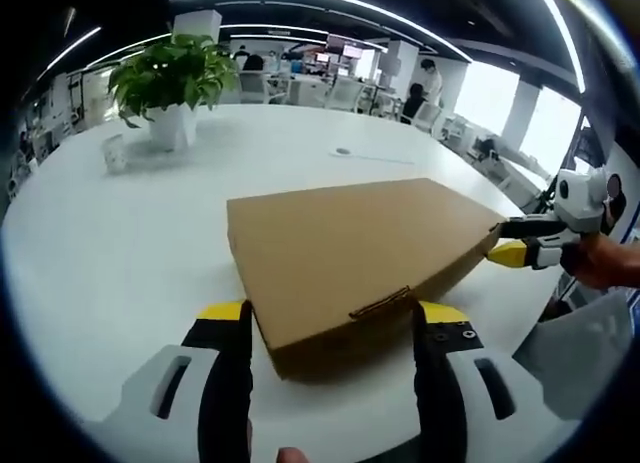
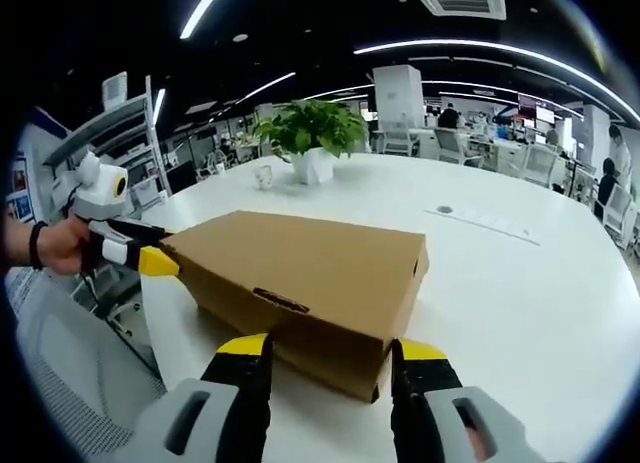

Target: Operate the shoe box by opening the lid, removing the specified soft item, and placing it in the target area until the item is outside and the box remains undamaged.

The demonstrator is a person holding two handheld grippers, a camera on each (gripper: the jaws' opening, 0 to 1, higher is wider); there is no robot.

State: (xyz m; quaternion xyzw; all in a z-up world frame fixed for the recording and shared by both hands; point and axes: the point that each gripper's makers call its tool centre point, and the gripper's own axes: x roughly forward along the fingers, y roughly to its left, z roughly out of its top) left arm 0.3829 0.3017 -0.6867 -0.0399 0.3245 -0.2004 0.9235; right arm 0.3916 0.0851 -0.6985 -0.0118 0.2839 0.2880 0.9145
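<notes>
A closed brown cardboard shoe box [image 1: 350, 253] lies on the round white table [image 1: 120, 263], its lid tab [image 1: 380, 305] facing my left gripper [image 1: 332, 313]. The jaws of that gripper stand wide apart on either side of the box's near end, open. At the opposite end, my right gripper [image 2: 332, 348] also stands open, its yellow-tipped jaws flanking the shoe box [image 2: 300, 268]. The right gripper [image 1: 508, 245] reaches the far corner of the box in the left gripper view. The left gripper [image 2: 150, 255] meets the box's left corner in the right gripper view. The soft item is hidden inside.
A potted plant [image 1: 170, 78] and a small cup [image 1: 115, 153] stand at the table's far side, seen too as the plant [image 2: 310, 133] and the cup [image 2: 263, 175]. A grey mesh chair [image 2: 70, 363] sits by the table's edge. Office desks and people fill the background.
</notes>
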